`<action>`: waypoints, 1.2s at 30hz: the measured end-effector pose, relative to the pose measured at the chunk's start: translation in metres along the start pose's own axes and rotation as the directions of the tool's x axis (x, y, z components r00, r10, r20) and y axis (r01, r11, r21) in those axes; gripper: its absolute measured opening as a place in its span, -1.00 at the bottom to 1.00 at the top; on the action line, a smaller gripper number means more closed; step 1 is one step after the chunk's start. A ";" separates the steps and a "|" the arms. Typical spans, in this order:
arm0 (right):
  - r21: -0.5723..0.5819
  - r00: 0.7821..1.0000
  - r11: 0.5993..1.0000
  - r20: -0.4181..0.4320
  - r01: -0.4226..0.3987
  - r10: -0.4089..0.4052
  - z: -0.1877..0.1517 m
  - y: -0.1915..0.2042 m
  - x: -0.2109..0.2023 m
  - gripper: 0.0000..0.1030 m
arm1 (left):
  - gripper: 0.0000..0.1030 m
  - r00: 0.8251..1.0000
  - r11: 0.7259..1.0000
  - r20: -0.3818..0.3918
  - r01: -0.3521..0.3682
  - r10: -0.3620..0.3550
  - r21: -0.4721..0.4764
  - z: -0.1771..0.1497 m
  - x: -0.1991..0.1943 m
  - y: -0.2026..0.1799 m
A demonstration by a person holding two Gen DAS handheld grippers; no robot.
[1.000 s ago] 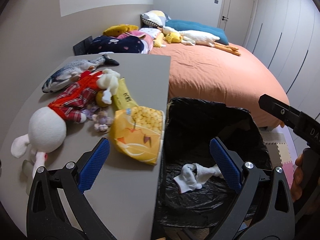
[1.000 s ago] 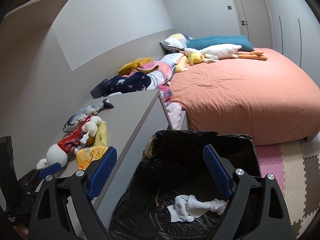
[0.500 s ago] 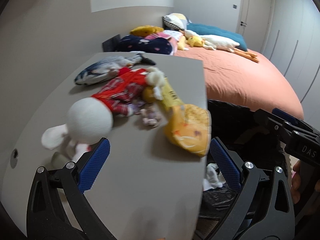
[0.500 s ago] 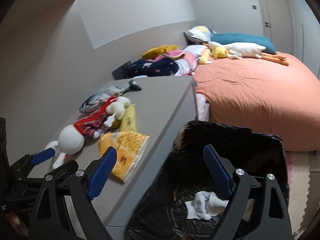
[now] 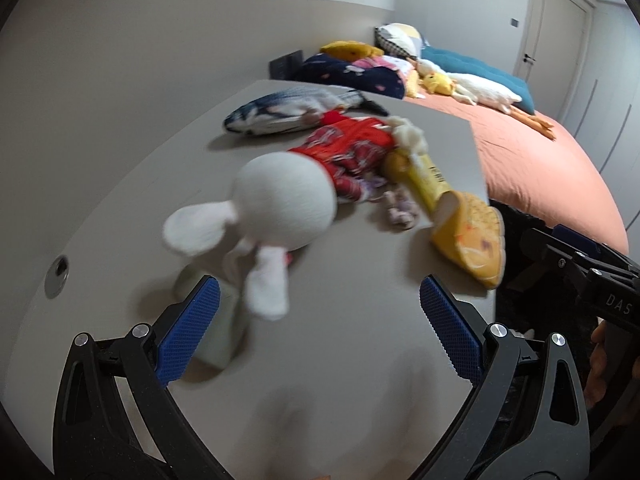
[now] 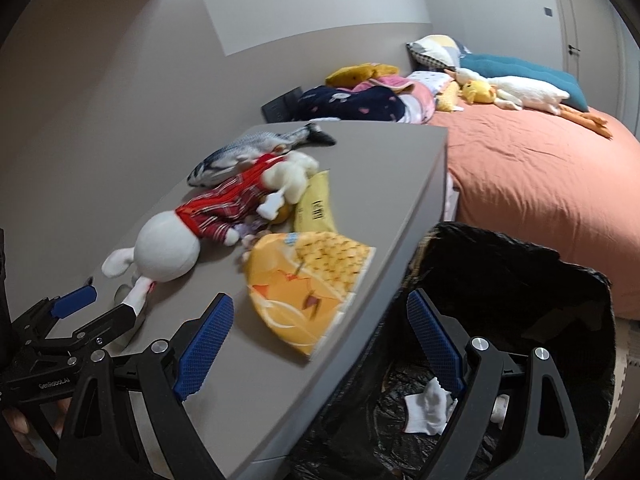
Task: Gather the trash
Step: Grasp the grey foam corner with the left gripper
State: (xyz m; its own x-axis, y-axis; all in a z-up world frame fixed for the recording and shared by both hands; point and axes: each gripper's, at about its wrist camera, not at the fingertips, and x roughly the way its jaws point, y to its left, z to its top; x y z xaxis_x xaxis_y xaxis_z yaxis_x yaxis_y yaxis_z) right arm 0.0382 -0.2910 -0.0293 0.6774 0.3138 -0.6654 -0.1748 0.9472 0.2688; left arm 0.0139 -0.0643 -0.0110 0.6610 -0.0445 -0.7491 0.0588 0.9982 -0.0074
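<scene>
Compared with a second ago, the left gripper [image 5: 316, 320] has swung away from the trash bin and now hangs over the grey table [image 5: 360, 380]; the bin has slid to the far right edge of its view. The right gripper [image 6: 316, 340] has shifted too, so that its left finger sits over the table edge and its right finger over the black-lined trash bin [image 6: 520, 280].

The left gripper's blue-padded jaws are spread wide and hold nothing. Between them, and just beyond, lies a white plush rabbit [image 5: 280, 208] in a red checked shirt. A pale object [image 5: 216, 340] lies under the rabbit's ear near the left pad; motion blur makes it hard to identify.

The right gripper is also wide open and empty. Ahead of it a yellow snack bag [image 6: 308, 284] lies flat near the table's edge, just beside the bin. A second yellow packet [image 6: 314, 208] rests behind it, touching the rabbit. A crumpled white tissue [image 6: 428, 408] lies at the bottom of the bin. A plush fish [image 6: 256, 152] lies farther back on the table.
</scene>
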 end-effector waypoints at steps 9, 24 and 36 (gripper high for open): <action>-0.016 0.999 0.999 -0.026 0.032 -0.032 0.002 0.034 0.032 0.72 | 0.88 0.998 0.998 -0.026 -0.055 0.054 -0.031 -0.014 0.003 0.040; -0.048 0.988 0.987 -0.033 0.152 -0.153 0.009 0.057 0.073 0.67 | 0.76 0.991 0.993 -0.097 -0.100 0.094 -0.056 -0.030 0.032 0.078; -0.113 0.984 0.978 -0.001 0.177 -0.179 0.010 0.057 0.069 -0.28 | -0.14 0.990 0.997 -0.129 -0.068 0.061 -0.047 -0.036 0.042 0.077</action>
State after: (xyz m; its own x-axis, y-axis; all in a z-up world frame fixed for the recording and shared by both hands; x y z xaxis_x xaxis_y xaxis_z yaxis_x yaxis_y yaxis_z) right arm 0.0821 -0.2158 -0.0525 0.6969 0.1395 -0.7035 -0.1315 0.9891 0.0659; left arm 0.0191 0.0125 -0.0671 0.5611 0.0222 -0.8274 -0.0217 0.9997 0.0121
